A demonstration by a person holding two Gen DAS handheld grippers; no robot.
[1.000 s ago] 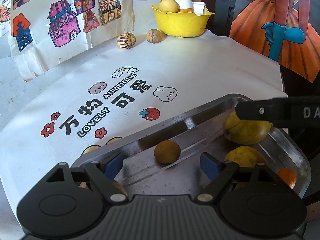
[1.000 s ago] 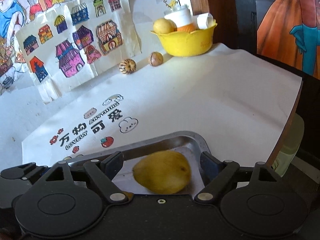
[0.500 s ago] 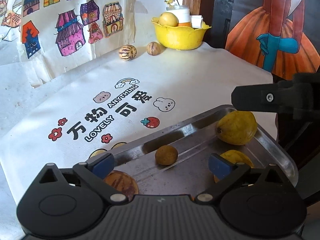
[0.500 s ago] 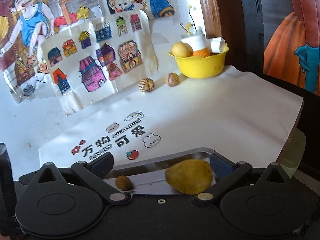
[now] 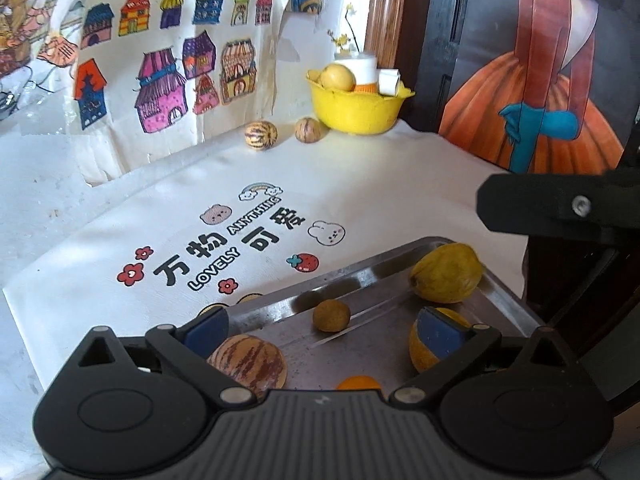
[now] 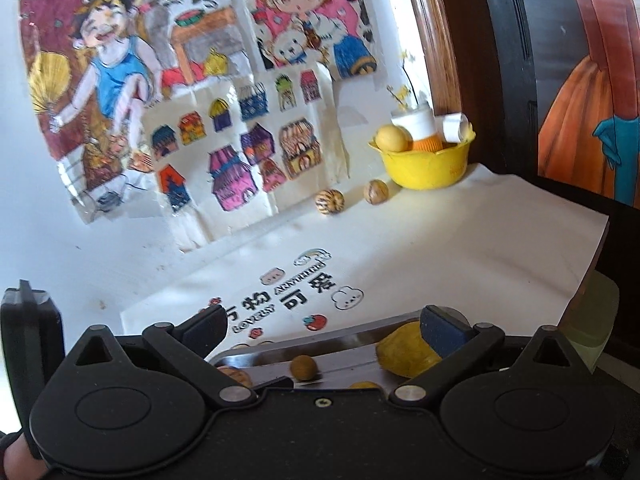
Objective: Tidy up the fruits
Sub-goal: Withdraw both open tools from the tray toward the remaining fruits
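From the left wrist, the left hand-held gripper [image 5: 322,330] is wide open and holds nothing. Under it sits the metal tray [image 5: 505,297] on the tabletop [image 5: 360,184]. In the tray lie a stripy fruit [image 5: 248,364], a small brown fruit [image 5: 331,315] and a yellow fruit [image 5: 446,273]. Far behind the tray stands a yellow bowl [image 5: 356,110]. From the right wrist, the right hand-held gripper [image 6: 324,330] is wide open too, with nothing in it. The yellow fruit [image 6: 404,354] lies in the tray [image 6: 340,334].
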